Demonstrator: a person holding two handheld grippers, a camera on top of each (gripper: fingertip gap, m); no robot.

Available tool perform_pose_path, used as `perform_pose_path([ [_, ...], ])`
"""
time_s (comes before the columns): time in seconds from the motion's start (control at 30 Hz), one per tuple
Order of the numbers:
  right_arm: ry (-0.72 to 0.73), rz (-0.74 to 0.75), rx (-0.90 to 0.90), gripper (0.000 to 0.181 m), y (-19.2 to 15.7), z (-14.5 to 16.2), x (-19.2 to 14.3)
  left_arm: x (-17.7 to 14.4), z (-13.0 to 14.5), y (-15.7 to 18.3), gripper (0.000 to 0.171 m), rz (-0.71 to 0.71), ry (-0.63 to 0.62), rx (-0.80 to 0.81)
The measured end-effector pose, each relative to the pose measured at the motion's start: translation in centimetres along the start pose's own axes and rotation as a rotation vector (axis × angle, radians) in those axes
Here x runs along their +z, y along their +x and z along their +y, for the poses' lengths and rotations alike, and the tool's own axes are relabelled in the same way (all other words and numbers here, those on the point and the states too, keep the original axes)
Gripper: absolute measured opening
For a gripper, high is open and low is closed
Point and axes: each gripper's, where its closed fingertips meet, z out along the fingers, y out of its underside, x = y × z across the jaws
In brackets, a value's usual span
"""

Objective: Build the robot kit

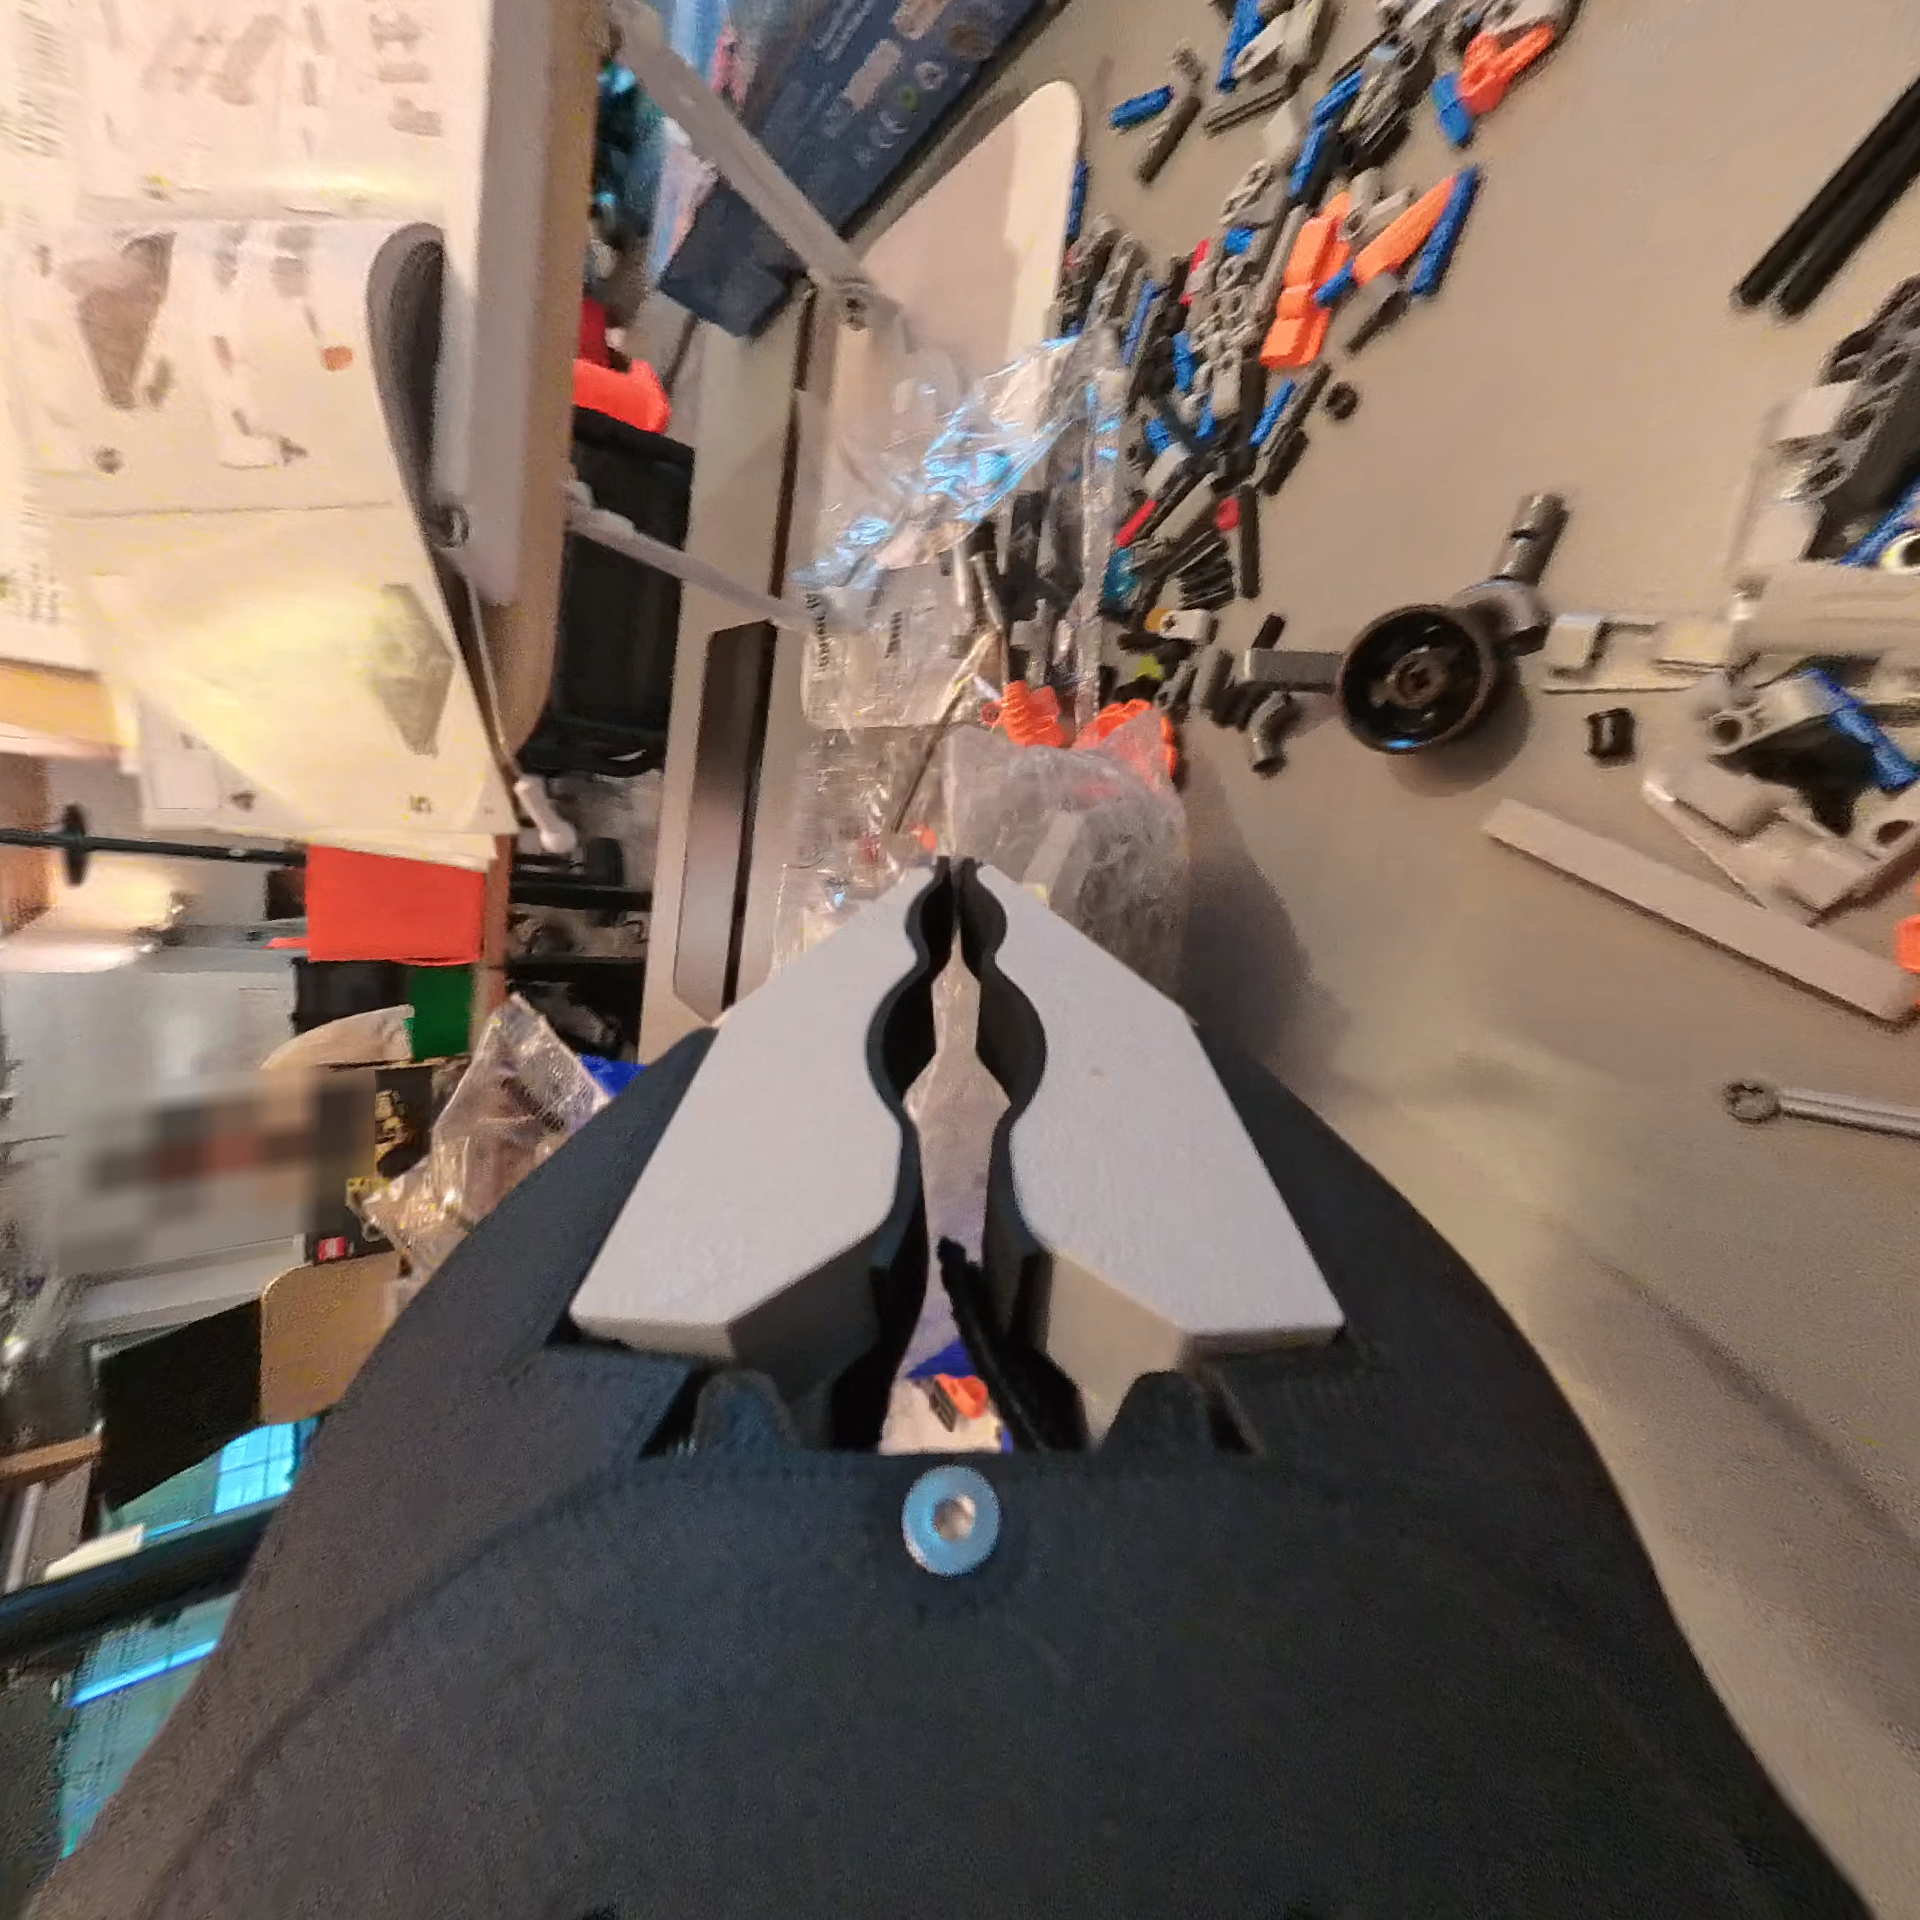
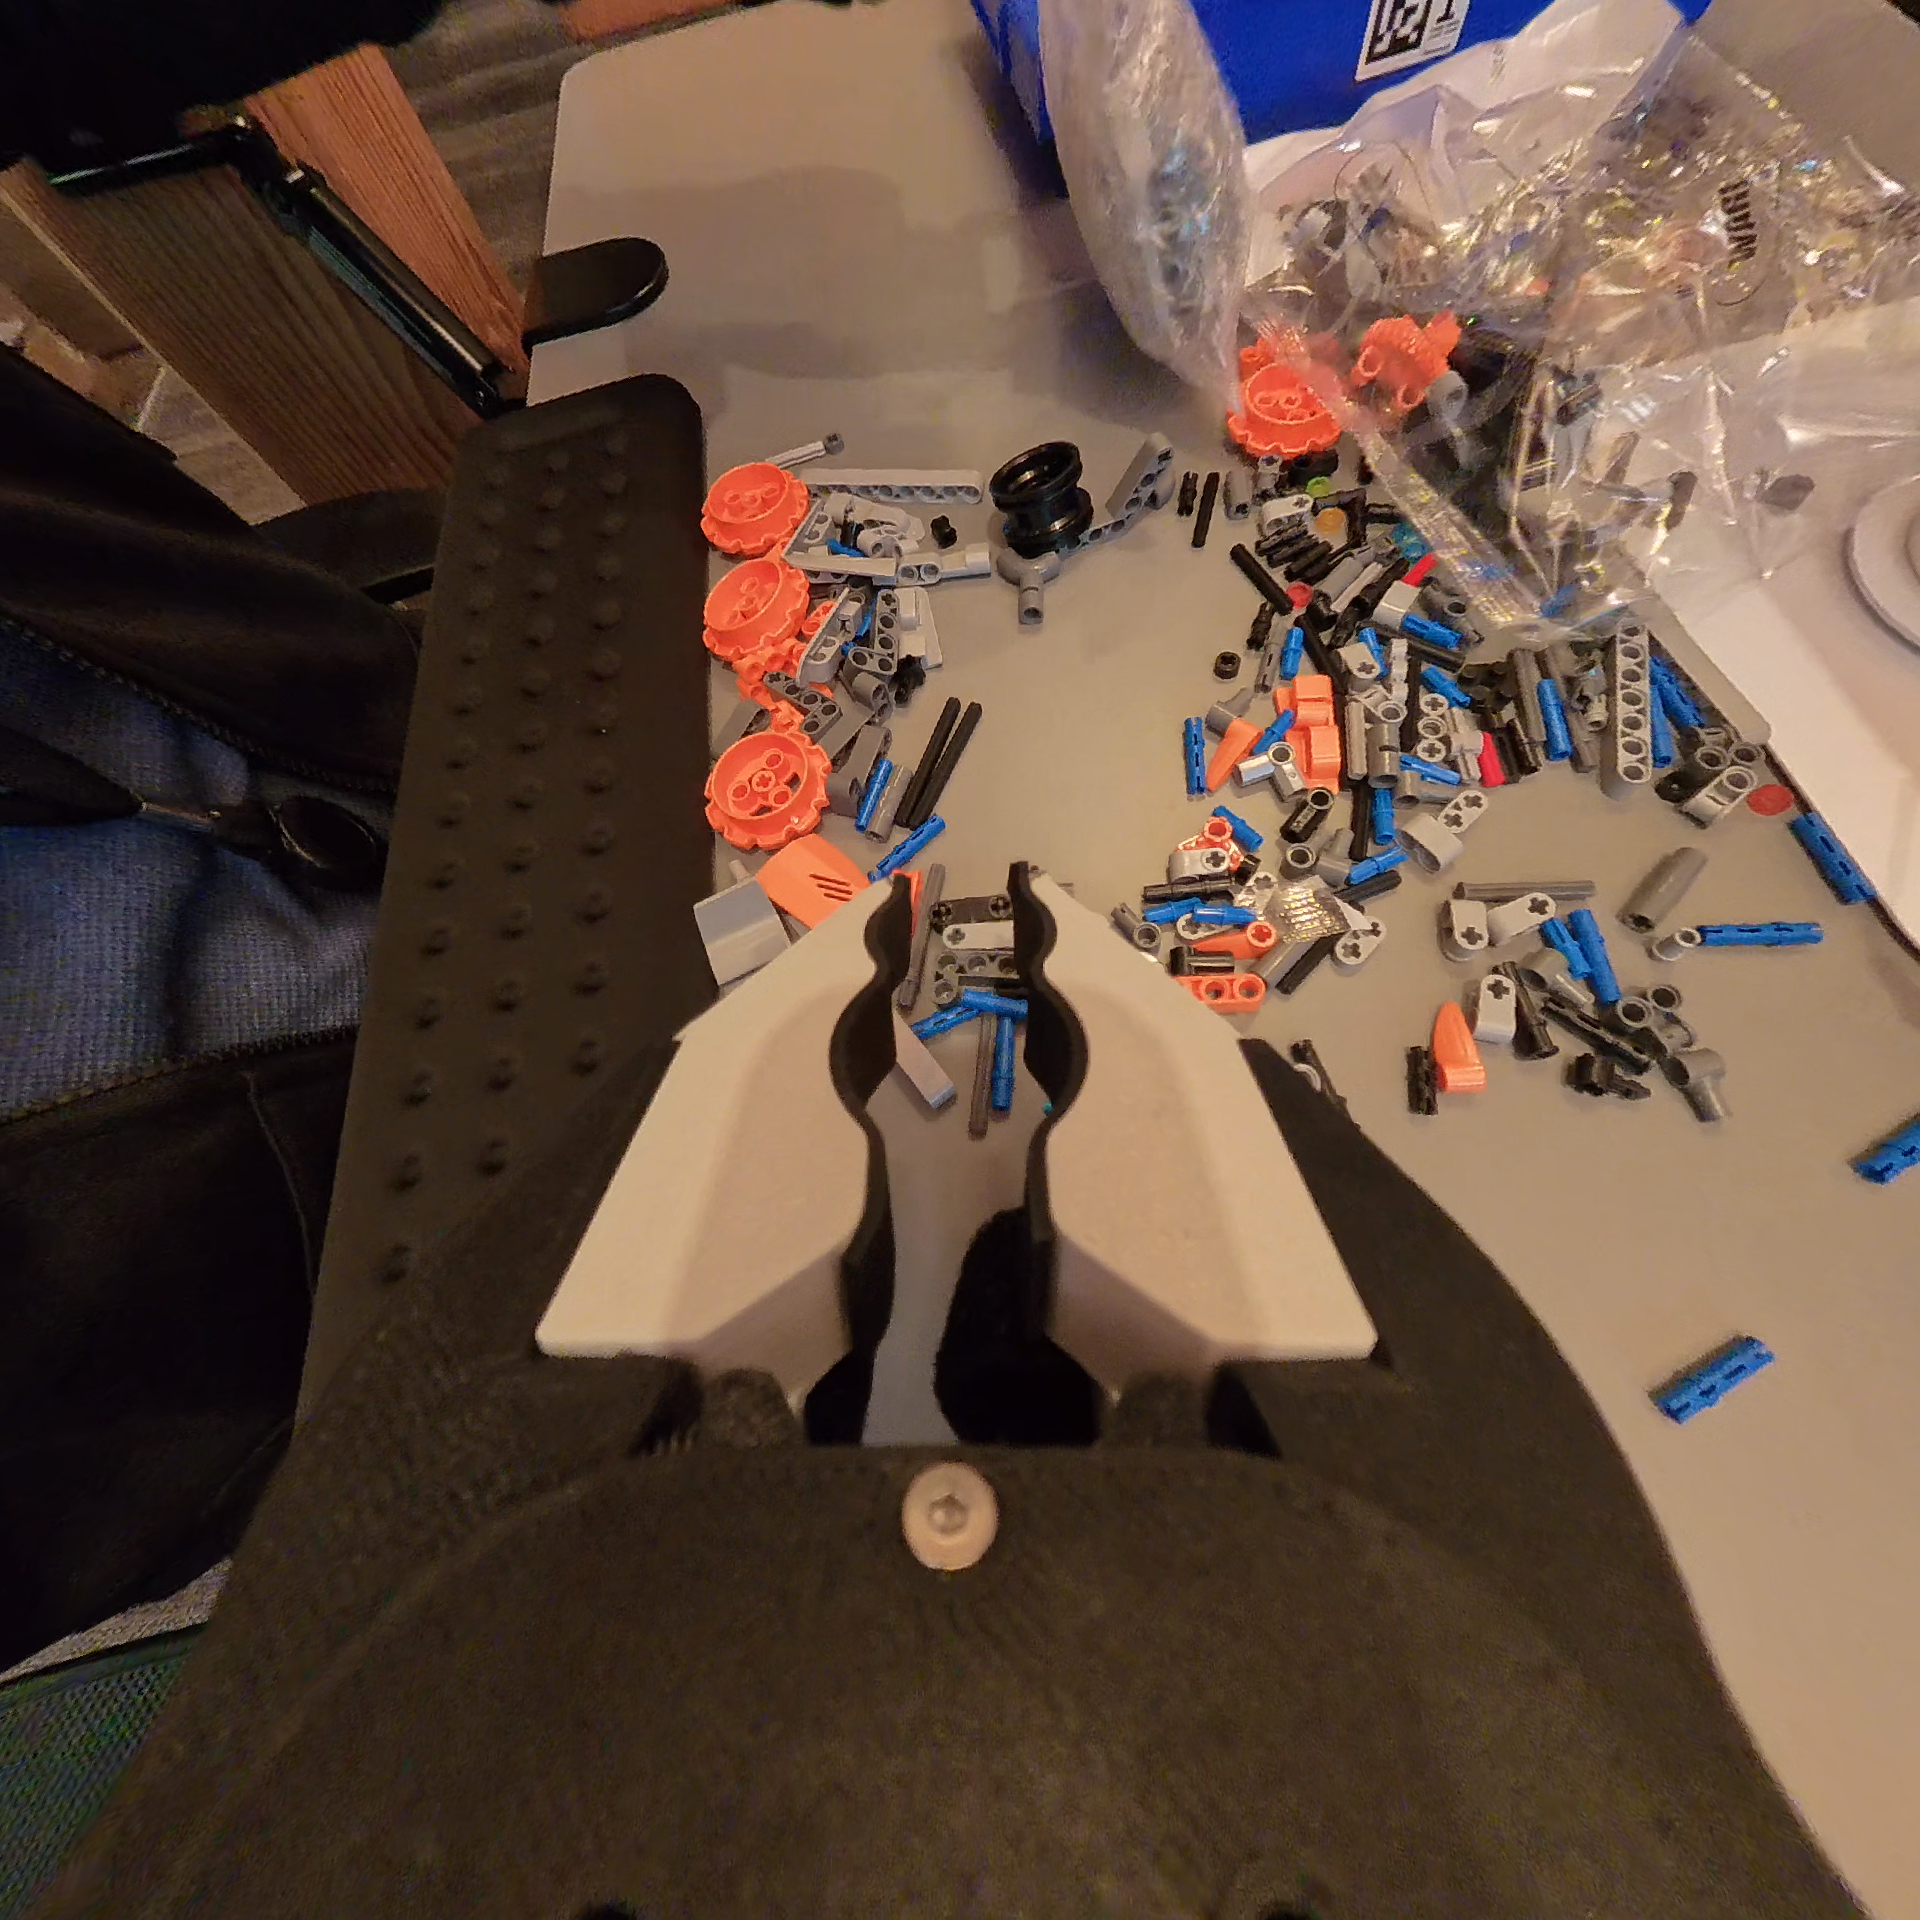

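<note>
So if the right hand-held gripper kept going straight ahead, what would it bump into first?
Probably the small black and grey holed building piece lying on the grey table, right between the right hand-held gripper fingertips. Depth is hard to judge.

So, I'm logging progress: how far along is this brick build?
Done: a partly built grey assembly. In hand: nothing; right tool open over loose pieces, left tool shut beside a plastic bag. Left: most pieces lie unjoined.
</note>
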Motion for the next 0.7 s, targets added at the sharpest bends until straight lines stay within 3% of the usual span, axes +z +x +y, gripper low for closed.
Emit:
perform_pose_path([
  [0.13, -0.01, -0.008, -0.001, 0.018, -0.1, 0.2, 0.3, 1.3, -0.7, -1.4, 0.0, 0.107, -0.008, 0.011],
  [0.3, 0.003, -0.005, 0.013, 0.018, 0.1, 0.3, 0.0, 5.5, 0.3, -4.0, 0.0, 0.256, -0.051, -0.088],
  [0.43, 0.0, -0.013, 0.018, 0.018, 0.1, 0.5, -0.1, 8.7, 2.6, -4.3, 0.018, 0.433, -0.131, -0.267],
  [0.5, -0.003, -0.02, 0.02, 0.018, 0.1, 0.7, -0.1, 10.5, 4.6, -4.1, 0.037, 0.487, -0.217, -0.373],
  [0.57, -0.005, -0.023, 0.021, 0.018, 0.1, 0.8, -0.2, 11.5, 5.2, -4.0, 0.037, 0.515, -0.212, -0.388],
  [0.7, -0.006, -0.027, 0.024, 0.018, 0.2, 1.0, -0.3, 13.5, 6.3, -4.1, 0.056, 0.543, -0.259, -0.402],
])
